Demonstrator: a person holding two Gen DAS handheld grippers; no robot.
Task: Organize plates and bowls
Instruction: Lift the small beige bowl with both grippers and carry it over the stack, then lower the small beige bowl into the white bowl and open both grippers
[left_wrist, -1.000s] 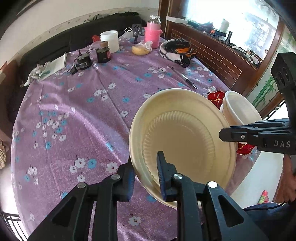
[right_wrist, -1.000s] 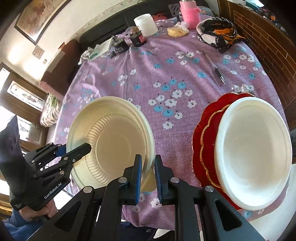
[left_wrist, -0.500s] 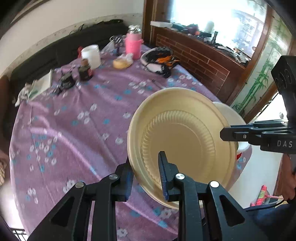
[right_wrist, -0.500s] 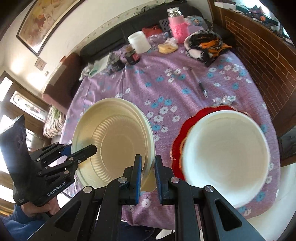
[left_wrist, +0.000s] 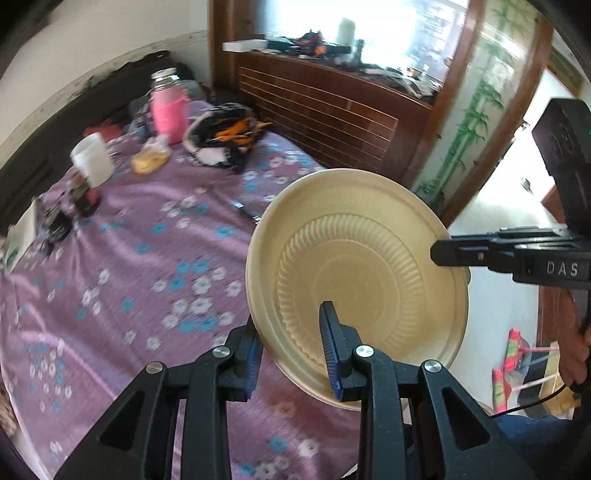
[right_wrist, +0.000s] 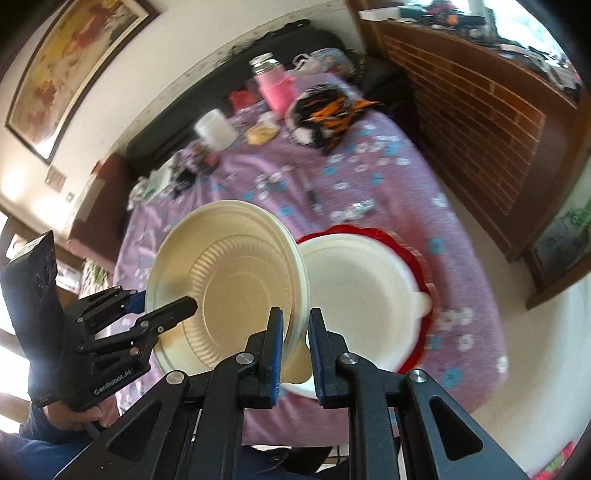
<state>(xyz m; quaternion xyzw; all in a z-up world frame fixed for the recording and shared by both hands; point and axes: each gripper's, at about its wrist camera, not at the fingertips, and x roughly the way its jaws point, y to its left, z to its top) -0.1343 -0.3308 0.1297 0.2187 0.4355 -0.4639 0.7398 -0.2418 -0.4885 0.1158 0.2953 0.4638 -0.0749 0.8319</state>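
I have the cream bowl (right_wrist: 229, 280) in the air, beside the white bowl (right_wrist: 362, 295) on the red plate (right_wrist: 421, 266). It looks light, thin and bendy, so the rim is the hold. My right gripper (right_wrist: 295, 332) pinches its right rim; the left gripper (left_wrist: 291, 350) straddles the near-left rim, jaws opening, not pressing.

a purple floral tablecloth (left_wrist: 122, 258) carries a pink flask (left_wrist: 169, 110), a white cup (left_wrist: 92, 158), a black-and-orange patterned cloth bundle (left_wrist: 225, 138), a pen (right_wrist: 312, 192); a framed painting (right_wrist: 70, 62) hangs behind.
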